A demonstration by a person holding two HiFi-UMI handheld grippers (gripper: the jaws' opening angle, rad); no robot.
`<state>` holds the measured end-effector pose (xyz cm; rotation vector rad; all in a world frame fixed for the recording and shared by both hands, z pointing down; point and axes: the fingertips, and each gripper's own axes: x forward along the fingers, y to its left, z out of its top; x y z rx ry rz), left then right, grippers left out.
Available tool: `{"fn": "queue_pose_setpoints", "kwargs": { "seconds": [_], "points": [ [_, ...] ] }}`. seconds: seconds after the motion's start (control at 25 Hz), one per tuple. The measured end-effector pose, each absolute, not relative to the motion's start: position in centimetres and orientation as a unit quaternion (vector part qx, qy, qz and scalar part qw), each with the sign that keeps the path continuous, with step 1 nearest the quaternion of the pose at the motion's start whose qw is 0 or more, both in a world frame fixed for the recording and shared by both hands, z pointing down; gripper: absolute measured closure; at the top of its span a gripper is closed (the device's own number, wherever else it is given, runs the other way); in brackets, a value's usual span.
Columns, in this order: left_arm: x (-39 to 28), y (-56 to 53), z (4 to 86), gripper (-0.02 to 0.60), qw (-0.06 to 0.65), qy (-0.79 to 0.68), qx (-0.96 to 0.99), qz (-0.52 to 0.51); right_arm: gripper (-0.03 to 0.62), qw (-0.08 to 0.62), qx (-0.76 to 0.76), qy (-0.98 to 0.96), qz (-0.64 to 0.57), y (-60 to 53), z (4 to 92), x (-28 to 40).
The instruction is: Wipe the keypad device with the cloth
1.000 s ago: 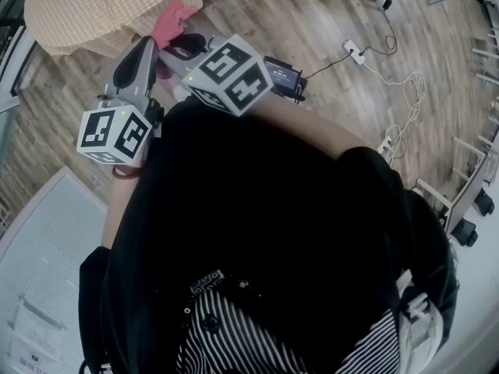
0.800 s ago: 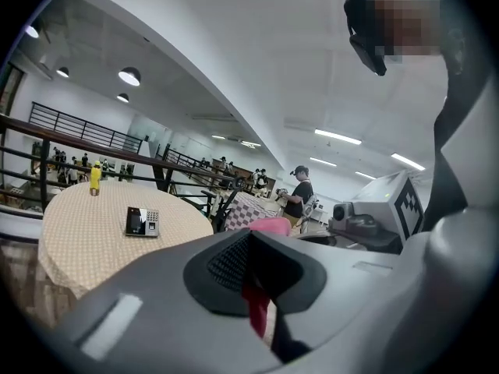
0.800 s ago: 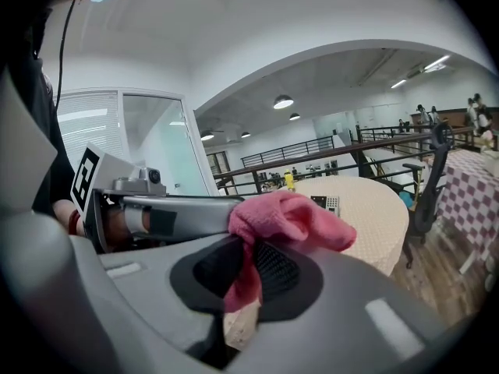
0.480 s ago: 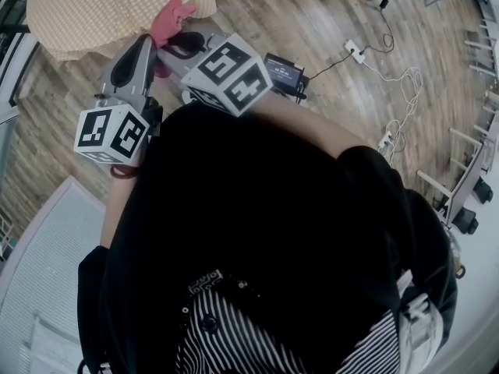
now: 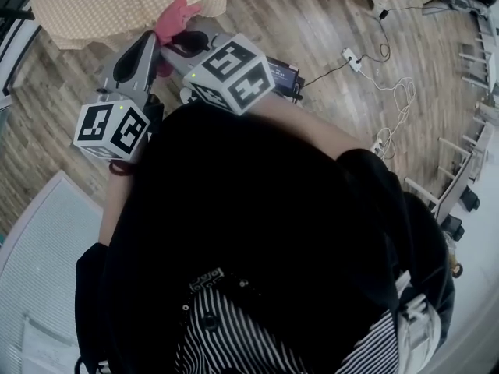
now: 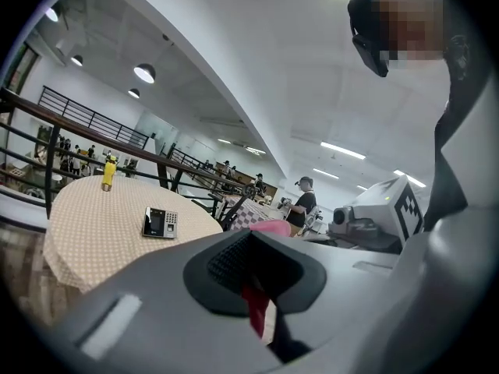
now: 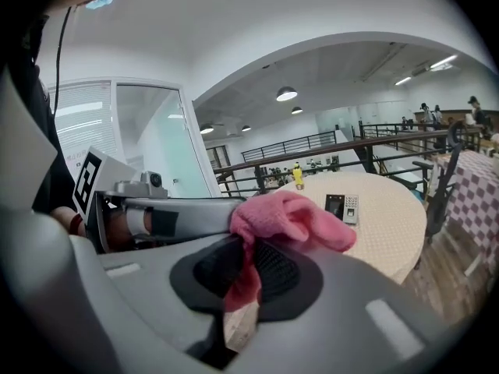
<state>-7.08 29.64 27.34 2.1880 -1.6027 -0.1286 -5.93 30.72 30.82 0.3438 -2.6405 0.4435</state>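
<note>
A pink cloth (image 5: 173,18) hangs between both grippers in front of the person's chest. My right gripper (image 7: 245,259) is shut on it, and the cloth (image 7: 292,218) bunches over the jaw tips. My left gripper (image 6: 253,244) is shut too, with a red strip of the cloth (image 6: 253,308) in its gap. In the head view the left gripper (image 5: 158,45) and the right gripper (image 5: 184,44) meet at the cloth. The keypad device (image 6: 160,223) (image 7: 342,207) lies flat on a round table (image 6: 86,232) (image 7: 390,216) ahead, out of reach of both grippers.
A yellow bottle (image 6: 108,172) (image 7: 297,176) stands at the table's far side. On the wooden floor lie a dark box (image 5: 282,75) and a power strip with cables (image 5: 355,53). A checked table (image 7: 472,181), railings and distant people stand beyond.
Both grippers and the cloth have drifted slightly up and right in the head view. The table edge shows a little more. Both grips look the same.
</note>
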Motion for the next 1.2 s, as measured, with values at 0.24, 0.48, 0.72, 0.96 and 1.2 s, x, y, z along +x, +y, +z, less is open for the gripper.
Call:
{"fn": "queue_pose_setpoints", "kwargs": {
  "seconds": [0.24, 0.48, 0.72, 0.96, 1.2],
  "points": [
    [-8.8, 28.3, 27.9, 0.578, 0.220, -0.597, 0.771, -0.038, 0.548, 0.220, 0.086, -0.955, 0.181, 29.5, 31.3, -7.7],
    [-11.8, 26.0, 27.8, 0.580, 0.217, -0.625, 0.748, -0.045, 0.548, 0.216, 0.051, -0.959, 0.176, 27.1, 31.3, -10.6],
    [-14.4, 20.4, 28.6, 0.580, 0.223, -0.639, 0.735, -0.044, 0.548, 0.228, 0.035, -0.959, 0.168, 21.5, 32.0, -13.2],
    [-17.0, 15.3, 27.9, 0.580, 0.219, -0.666, 0.712, -0.040, 0.548, 0.218, 0.000, -0.962, 0.162, 16.3, 31.3, -15.8],
    [-20.0, 13.1, 27.1, 0.580, 0.224, -0.692, 0.685, -0.040, 0.548, 0.221, -0.052, -0.960, 0.162, 14.1, 30.5, -18.8]
  ]
}}
